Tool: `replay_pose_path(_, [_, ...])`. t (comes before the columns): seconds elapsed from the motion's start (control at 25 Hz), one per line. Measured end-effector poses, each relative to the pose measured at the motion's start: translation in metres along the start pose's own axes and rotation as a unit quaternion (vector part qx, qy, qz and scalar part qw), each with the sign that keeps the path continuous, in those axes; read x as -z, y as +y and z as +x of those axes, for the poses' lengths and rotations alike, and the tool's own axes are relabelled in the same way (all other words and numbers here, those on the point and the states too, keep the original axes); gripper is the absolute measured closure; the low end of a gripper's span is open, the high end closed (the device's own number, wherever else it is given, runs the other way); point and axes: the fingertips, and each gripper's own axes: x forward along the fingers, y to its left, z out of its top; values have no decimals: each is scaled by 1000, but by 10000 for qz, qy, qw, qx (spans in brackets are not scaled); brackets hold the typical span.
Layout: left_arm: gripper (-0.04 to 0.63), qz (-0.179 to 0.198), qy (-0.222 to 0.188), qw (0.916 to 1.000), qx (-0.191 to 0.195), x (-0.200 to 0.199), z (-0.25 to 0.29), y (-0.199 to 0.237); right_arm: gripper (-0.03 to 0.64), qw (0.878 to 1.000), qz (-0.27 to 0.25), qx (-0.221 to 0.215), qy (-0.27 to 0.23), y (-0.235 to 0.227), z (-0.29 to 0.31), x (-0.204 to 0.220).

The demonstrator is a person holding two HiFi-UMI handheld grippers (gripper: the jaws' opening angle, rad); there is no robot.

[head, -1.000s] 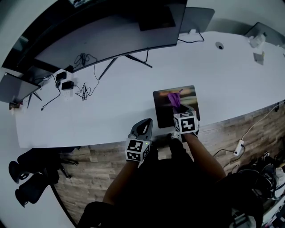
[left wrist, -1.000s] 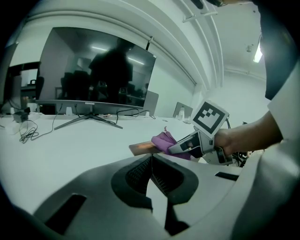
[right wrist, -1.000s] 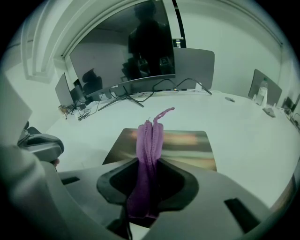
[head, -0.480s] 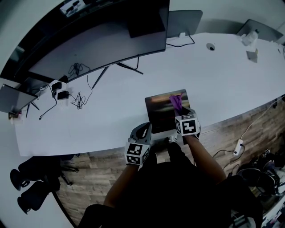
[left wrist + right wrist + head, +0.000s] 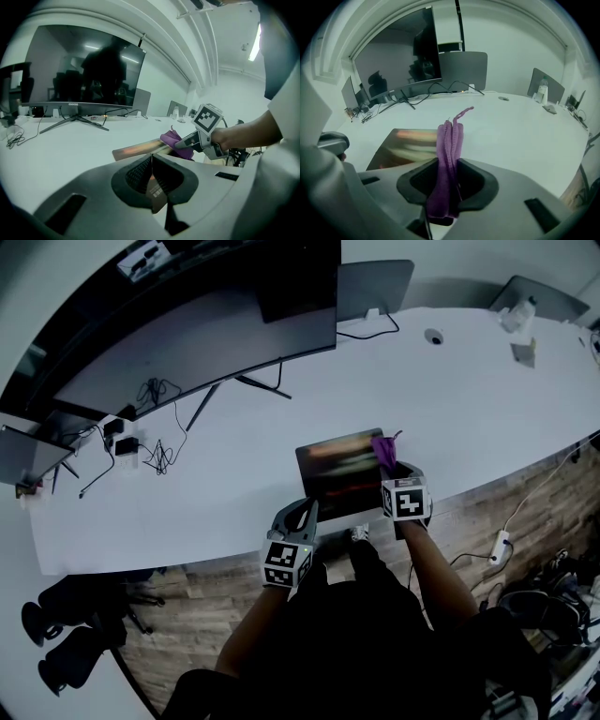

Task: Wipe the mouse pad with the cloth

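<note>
A dark, glossy mouse pad [image 5: 339, 472] lies on the white desk near its front edge; it also shows in the right gripper view [image 5: 407, 145] and the left gripper view [image 5: 136, 149]. My right gripper [image 5: 392, 467] is shut on a folded purple cloth [image 5: 384, 452] at the pad's right edge. The cloth [image 5: 450, 154] runs up between the jaws and out past them. From the left gripper view, the cloth [image 5: 177, 141] rests on the pad. My left gripper [image 5: 300, 513] hovers at the desk's front edge left of the pad, jaws pressed together on nothing.
A wide curved monitor [image 5: 202, 343] on a stand fills the back of the desk [image 5: 216, 474]. Cables and adapters [image 5: 141, 442] lie at the left. A laptop [image 5: 373, 289] sits behind, small items [image 5: 520, 329] at the far right. Wood floor lies below the desk edge.
The right gripper with the cloth has slid from the middle of the pad to its right edge. The head view has shifted; the left gripper stays by the desk edge.
</note>
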Motion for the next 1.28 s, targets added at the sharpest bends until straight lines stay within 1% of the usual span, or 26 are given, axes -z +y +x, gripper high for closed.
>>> replay_pose_path(0.24, [572, -9, 22, 10000, -35, -1, -3, 4, 491, 9999, 1, 110, -22, -14, -2, 0])
replay_pose_path(0.48, [572, -91, -92, 9999, -97, -2, -11, 13, 491, 9999, 41, 146, -19, -4, -8, 1])
replay_pose_path(0.64, [572, -85, -141, 9998, -138, -6, -17, 26, 491, 10000, 21, 30, -83, 19, -15, -3])
replay_pose_path(0.8, [572, -180, -200, 9994, -195, -6, -26, 38, 489, 9996, -207, -156, -82, 51, -14, -4])
replay_pose_path(0.96, [572, -297, -191, 9991, -240, 2, -35, 47, 489, 9984, -15, -522, -196, 85, -16, -7])
replay_pose_path(1.12, [572, -301, -152, 9992, -209, 11, -43, 50, 489, 9974, -111, -701, -85, 116, -10, 2])
replay_pose_path(1.28, [572, -471, -258, 9975, -468, 14, -59, 72, 489, 9953, -31, -959, -87, 145, -8, 4])
